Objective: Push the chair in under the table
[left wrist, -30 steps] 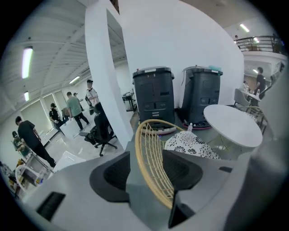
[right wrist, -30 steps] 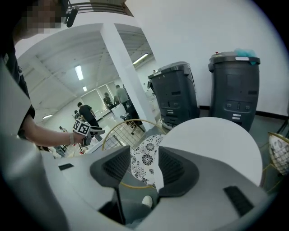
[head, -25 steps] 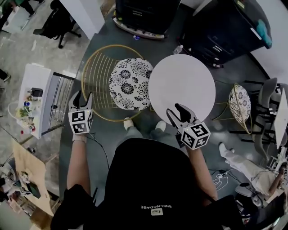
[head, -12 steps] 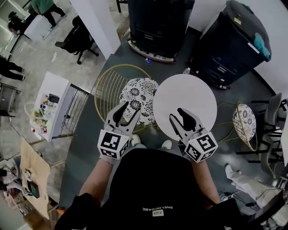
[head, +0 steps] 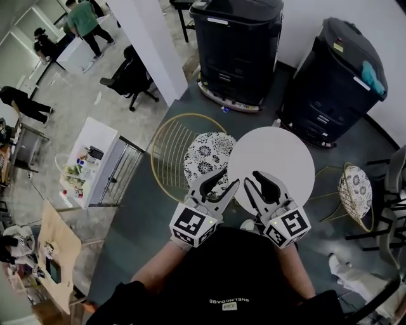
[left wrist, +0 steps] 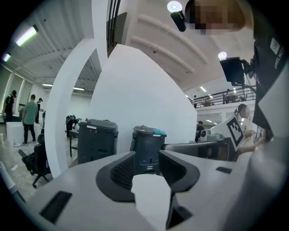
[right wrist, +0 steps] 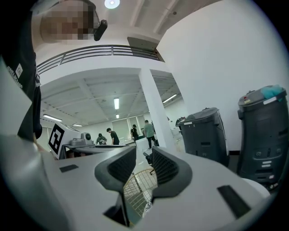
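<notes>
While both handheld grippers are hovering over the dark grey floor [head: 136, 216], the head view is showing the gold wire chair with a black-and-white floral cushion [head: 204, 160] standing just left of the round white table [head: 279, 155], the cushion's right edge meeting the tabletop's rim. The left gripper [head: 229, 178] and the right gripper [head: 252, 177] are pointing side by side toward the table's near edge. Beyond it, a black boxy machine [head: 238, 44] and a dark grey machine topped with a teal cloth [head: 339, 70] are lining the white wall [head: 298, 28], a white pillar [head: 147, 44] is rising at left, and people [head: 82, 19] are standing in the open hall behind it. Along the left gripper [left wrist: 146, 155], its own view is showing jaws that have just been closing yet are standing apart with nothing between them, both machines framed beyond. Along the right gripper [right wrist: 143, 155], its view is showing jaws likewise just narrowed, parted and gripping nothing, the chair's wire back appearing untouched through the gap, with the pillar and machines at right.
</notes>
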